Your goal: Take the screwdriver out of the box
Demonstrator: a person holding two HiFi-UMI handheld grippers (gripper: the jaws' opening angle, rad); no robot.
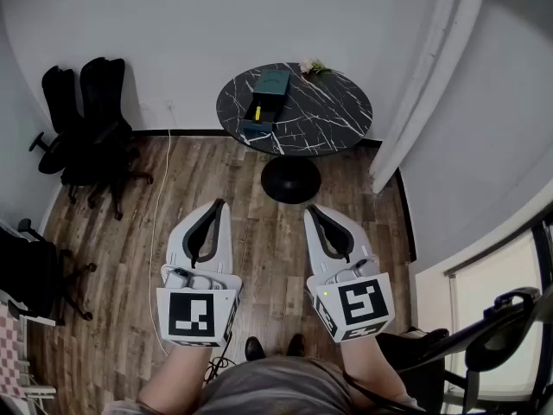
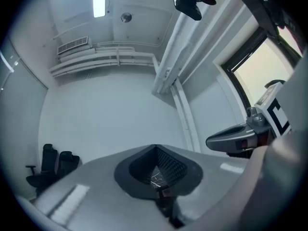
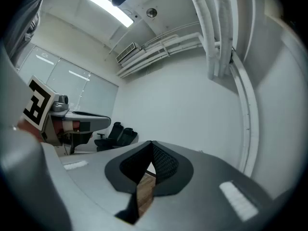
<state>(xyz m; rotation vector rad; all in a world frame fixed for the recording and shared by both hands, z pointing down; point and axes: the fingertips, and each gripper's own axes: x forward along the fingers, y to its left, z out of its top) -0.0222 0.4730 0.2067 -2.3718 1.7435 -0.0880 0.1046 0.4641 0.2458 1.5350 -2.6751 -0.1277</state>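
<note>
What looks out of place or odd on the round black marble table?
Nothing is spilled or damaged. Only the teal rectangular box has its drawer pulled out, with a yellow tool inside.

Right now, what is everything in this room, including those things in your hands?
table: one, black marbled, by the far wall
box: one, teal, open, on the table
screwdriver: one, yellow, in the box
flowers: one bunch, pale, table's far edge
chairs: at least two, black, left wall
curtain: one, white, right
floor: one, brown wood, underfoot
left hand-held gripper: one, white, shut, empty
right hand-held gripper: one, white, shut, empty
</note>
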